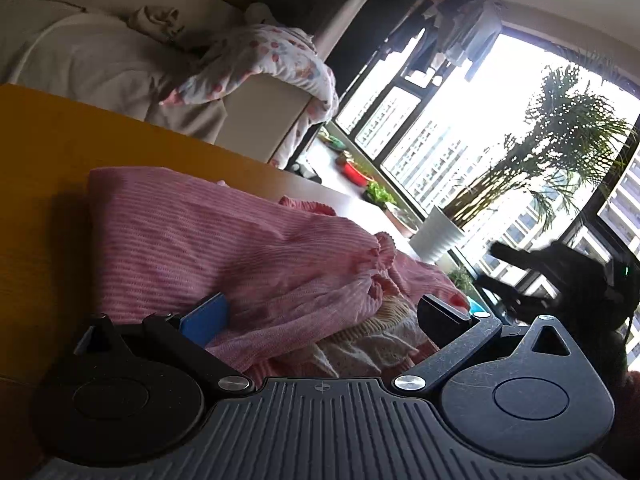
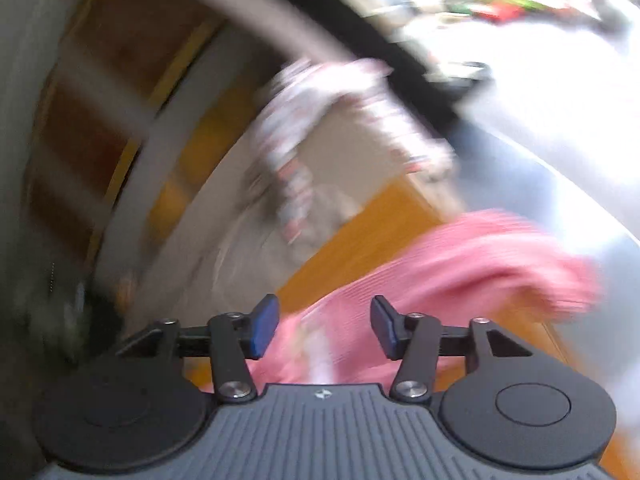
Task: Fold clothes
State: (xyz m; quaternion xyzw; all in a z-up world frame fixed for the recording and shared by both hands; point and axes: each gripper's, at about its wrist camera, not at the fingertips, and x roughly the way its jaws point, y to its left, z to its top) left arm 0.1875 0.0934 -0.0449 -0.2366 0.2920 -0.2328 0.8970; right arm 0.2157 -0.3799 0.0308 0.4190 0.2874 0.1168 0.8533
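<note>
A pink ribbed garment (image 1: pixel 224 240) with frilled cuffs lies partly folded on the orange wooden table (image 1: pixel 40 184). A cream lace piece (image 1: pixel 372 344) shows under its near edge. My left gripper (image 1: pixel 324 316) sits low over the near part of the garment, its fingers spread wide and the pads not pressing the cloth. My right gripper (image 1: pixel 560 276) shows as a dark shape at the right against the window. In the blurred right wrist view the right gripper (image 2: pixel 325 328) stands open above the pink garment (image 2: pixel 460 264), with cloth behind the gap but nothing pinched.
A beige-covered sofa (image 1: pixel 100 60) stands past the table, with a floral printed garment (image 1: pixel 260 64) draped on its end. A white pot (image 1: pixel 436 236) with a palm stands by the large window. Clothes (image 1: pixel 452 32) hang above the window.
</note>
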